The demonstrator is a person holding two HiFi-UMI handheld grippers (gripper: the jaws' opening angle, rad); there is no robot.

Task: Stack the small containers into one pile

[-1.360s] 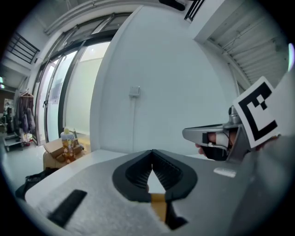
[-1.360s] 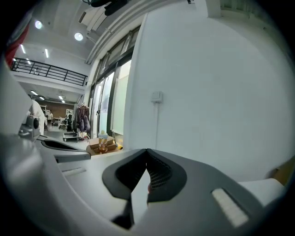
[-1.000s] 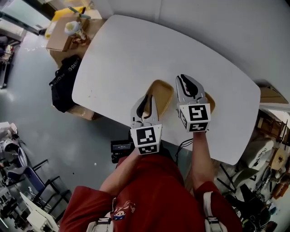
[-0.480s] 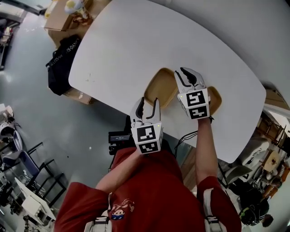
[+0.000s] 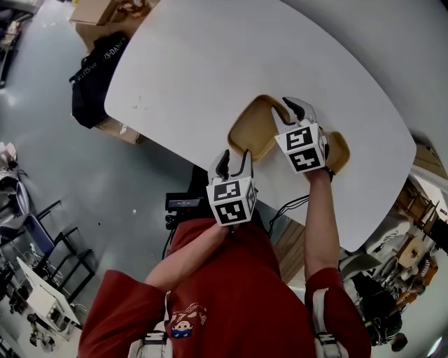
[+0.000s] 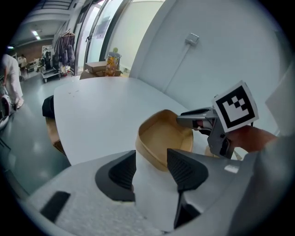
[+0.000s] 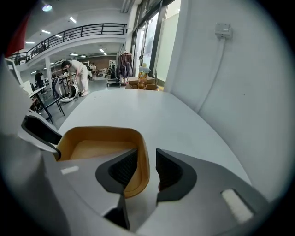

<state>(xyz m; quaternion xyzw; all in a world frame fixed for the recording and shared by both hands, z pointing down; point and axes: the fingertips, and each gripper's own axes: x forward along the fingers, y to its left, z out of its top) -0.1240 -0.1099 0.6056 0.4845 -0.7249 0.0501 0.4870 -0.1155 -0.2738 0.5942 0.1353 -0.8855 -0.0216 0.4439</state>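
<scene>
Two tan containers sit on the white table (image 5: 189,63). The larger open one (image 5: 253,126) lies near the front edge, also seen as the tan container (image 6: 166,138) in the left gripper view. The second container (image 5: 341,151) is mostly hidden behind my right gripper's cube. My right gripper (image 5: 297,110) is open, its jaws having just been opening. They straddle the first container's right wall (image 7: 144,156) without clamping it. My left gripper (image 5: 235,159) is open just before that container's near side. Its jaws have also just been opening, with only bare table between them (image 6: 151,161).
The table's front edge runs just under my left gripper. On the floor to the left lie a black bag (image 5: 94,70) and cardboard boxes (image 5: 94,10). A black device (image 5: 185,206) with cables sits below the table edge.
Both grippers have come down toward the table and their jaws have spread. The right gripper now straddles the near container's right wall. The left has dropped to the table's front edge.
</scene>
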